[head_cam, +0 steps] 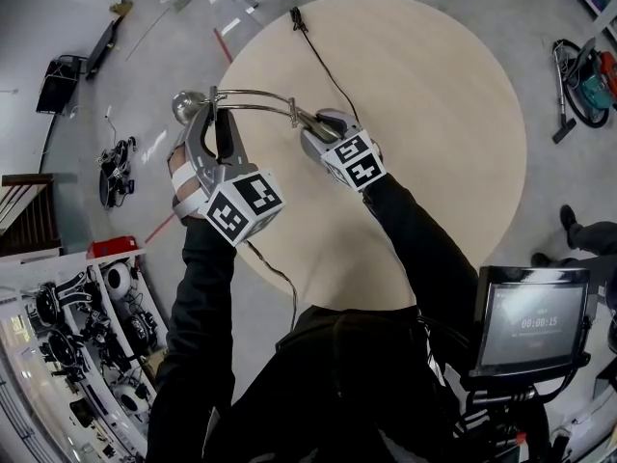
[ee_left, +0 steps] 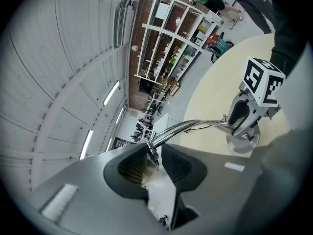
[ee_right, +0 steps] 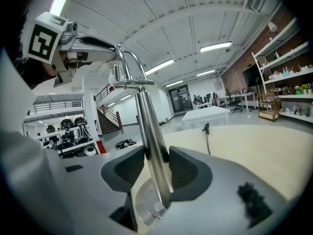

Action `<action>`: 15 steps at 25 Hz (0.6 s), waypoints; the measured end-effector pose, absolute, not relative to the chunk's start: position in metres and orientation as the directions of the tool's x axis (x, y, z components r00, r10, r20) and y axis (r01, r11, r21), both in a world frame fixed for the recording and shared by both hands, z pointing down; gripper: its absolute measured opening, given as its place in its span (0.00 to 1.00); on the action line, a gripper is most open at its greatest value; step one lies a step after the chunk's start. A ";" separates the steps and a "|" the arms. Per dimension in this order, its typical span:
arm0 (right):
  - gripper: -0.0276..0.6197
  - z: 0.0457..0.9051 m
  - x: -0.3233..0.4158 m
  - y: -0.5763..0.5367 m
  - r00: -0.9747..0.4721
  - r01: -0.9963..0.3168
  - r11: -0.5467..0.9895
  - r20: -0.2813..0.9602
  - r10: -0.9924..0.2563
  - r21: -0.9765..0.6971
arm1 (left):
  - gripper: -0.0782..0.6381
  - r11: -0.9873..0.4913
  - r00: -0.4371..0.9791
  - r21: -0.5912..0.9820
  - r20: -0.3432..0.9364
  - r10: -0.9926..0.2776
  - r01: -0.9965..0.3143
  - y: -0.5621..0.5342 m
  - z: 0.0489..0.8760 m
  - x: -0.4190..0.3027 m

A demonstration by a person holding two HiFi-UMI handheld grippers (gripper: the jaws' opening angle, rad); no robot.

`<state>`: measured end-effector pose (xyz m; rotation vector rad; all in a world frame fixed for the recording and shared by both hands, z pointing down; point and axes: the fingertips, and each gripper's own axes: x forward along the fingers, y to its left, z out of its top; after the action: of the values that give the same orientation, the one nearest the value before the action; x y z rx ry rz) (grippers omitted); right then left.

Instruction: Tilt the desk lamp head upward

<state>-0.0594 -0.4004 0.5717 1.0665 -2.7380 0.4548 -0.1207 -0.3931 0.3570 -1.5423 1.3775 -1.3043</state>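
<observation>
Desk lamp head (head_cam: 186, 107) pinched at neck by left gripper (ee_left: 149, 161); right gripper (ee_right: 157, 166) clamped on chrome stem (ee_right: 143, 112).

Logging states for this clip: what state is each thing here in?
Lamp: upright, base flat on the table.
Left gripper: jaws shut on the neck.
Right gripper: jaws shut on the pole.
Cord: slack across the table.
Screen: on.
</observation>
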 end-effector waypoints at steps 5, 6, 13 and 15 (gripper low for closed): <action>0.28 0.570 -0.061 -0.400 -0.736 -0.675 0.702 0.257 -0.626 -0.226 | 0.24 -0.190 -0.055 -0.950 0.209 -0.976 -0.246 -0.392 0.352 -0.115; 0.28 0.570 -0.061 -0.399 -0.738 -0.674 0.703 0.256 -0.624 -0.228 | 0.24 -0.184 -0.049 -0.956 0.200 -0.979 -0.229 -0.392 0.351 -0.112; 0.28 0.570 -0.062 -0.398 -0.735 -0.677 0.703 0.258 -0.628 -0.219 | 0.24 -0.163 -0.028 -0.974 0.170 -0.985 -0.159 -0.390 0.346 -0.101; 0.28 0.570 -0.062 -0.398 -0.735 -0.677 0.703 0.256 -0.628 -0.220 | 0.24 -0.164 -0.028 -0.974 0.170 -0.985 -0.157 -0.389 0.347 -0.101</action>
<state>-0.0615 -0.3976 0.5696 1.0605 -2.7479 0.4503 -0.1009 -0.3894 0.3465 -1.4310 1.2705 -1.2874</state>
